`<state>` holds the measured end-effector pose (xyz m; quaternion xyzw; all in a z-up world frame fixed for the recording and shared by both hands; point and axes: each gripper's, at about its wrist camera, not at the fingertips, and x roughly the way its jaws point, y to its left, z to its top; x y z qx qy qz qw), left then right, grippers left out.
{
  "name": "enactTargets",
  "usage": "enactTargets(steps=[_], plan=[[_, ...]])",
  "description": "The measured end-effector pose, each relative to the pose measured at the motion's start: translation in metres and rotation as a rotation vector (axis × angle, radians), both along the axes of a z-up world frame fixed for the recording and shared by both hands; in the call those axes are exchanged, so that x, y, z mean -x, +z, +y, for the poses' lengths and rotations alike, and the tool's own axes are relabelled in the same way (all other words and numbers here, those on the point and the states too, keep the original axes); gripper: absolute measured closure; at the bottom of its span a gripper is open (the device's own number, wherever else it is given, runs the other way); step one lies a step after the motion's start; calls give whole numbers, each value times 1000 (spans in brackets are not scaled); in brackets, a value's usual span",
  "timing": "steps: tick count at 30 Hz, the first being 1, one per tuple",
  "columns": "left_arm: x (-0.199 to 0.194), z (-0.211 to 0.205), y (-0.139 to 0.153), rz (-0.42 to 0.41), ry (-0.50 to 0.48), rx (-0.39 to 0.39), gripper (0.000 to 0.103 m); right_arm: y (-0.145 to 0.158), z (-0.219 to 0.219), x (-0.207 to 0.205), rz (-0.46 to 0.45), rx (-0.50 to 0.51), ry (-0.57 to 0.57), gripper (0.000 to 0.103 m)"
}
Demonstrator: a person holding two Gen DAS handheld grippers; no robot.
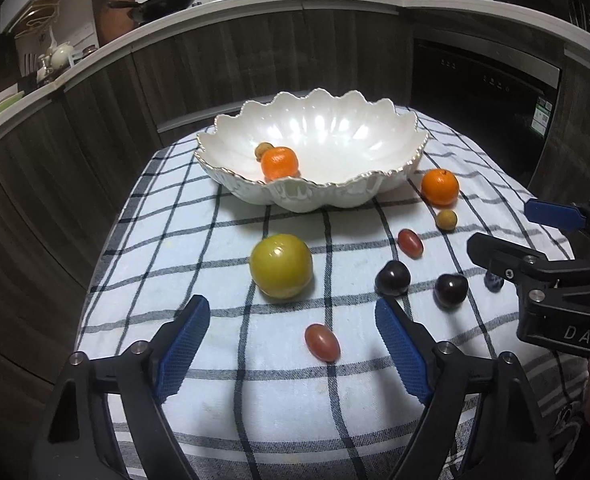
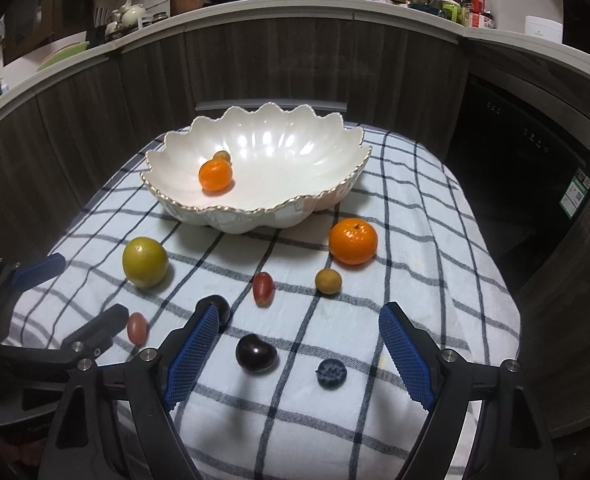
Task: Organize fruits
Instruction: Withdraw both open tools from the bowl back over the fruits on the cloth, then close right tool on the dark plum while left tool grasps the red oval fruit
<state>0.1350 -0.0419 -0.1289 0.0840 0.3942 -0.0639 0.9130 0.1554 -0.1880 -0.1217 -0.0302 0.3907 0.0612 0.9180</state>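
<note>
A white scalloped bowl stands at the back of the checked cloth and holds a mandarin and a small brown longan. On the cloth lie a green-yellow fruit, a second mandarin, a longan, two red grapes, two dark cherries and a blueberry. My left gripper is open and empty above the near grape. My right gripper is open and empty over a cherry and the blueberry.
The table is small, with cloth edges falling off on all sides. Dark wood cabinets and a white counter curve behind it, a dishwasher at the right. The right gripper shows at the right edge of the left wrist view.
</note>
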Motion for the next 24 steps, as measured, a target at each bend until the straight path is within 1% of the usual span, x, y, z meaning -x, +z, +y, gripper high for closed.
enactTargets(steps=[3,10,12,18,20,24], plan=[[0,-2,-4,8,-7,-1,22,-4,3,-1,12,1,16,26],[-2,-2,-14,33,-11,8,29,-12,7,-2,24,2,39,29],[-3,-1,-17,44,-14,14,32,-15,8,-2,30,1,44,31],[-5,-1,-27,67,-14,13,34,-24,11,-4,50,7,60,35],[-6,-1,-30,75,-16,14,38,-27,12,-5,57,6,63,35],[-7,-2,-36,85,-22,12,43,-34,14,-7,76,3,72,40]])
